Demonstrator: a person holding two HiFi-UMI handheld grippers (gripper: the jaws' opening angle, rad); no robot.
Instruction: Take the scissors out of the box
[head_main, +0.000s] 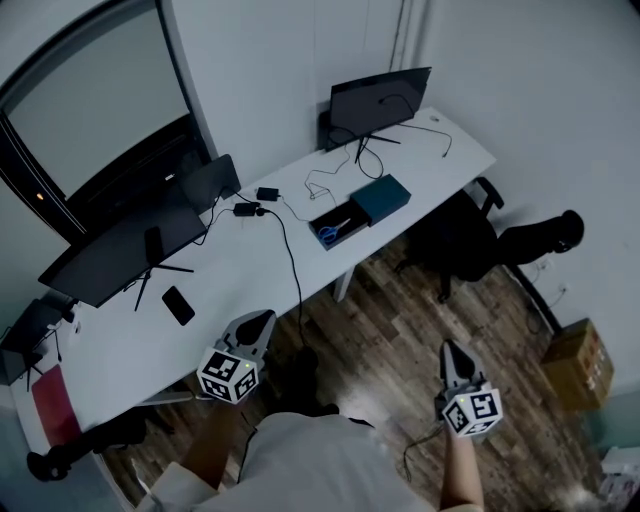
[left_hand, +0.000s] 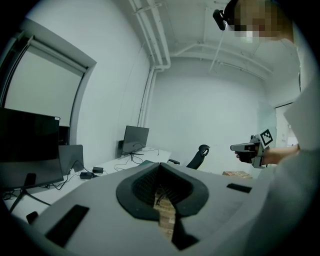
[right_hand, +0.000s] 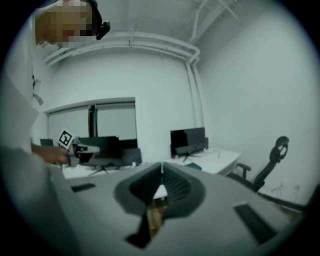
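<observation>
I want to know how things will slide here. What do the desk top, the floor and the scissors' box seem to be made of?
Desk top: smooth white laminate, probably; even surface. Floor: wood or wood-look planks; brown staggered boards with sheen. Box: likely matte cardboard; dark, sharp-edged, too small to confirm.

Counting two grippers: left gripper (head_main: 262, 318) at 7 o'clock, right gripper (head_main: 449, 347) at 5 o'clock. Counting two monitors: far monitor (head_main: 380, 98) at 1 o'clock, near monitor (head_main: 120, 255) at 9 o'clock. Listing one box (head_main: 385, 198), one scissors (head_main: 330, 235), one phone (head_main: 178, 305), one office chair (head_main: 470, 238) at 3 o'clock, one cardboard carton (head_main: 578, 362) at 4 o'clock.
</observation>
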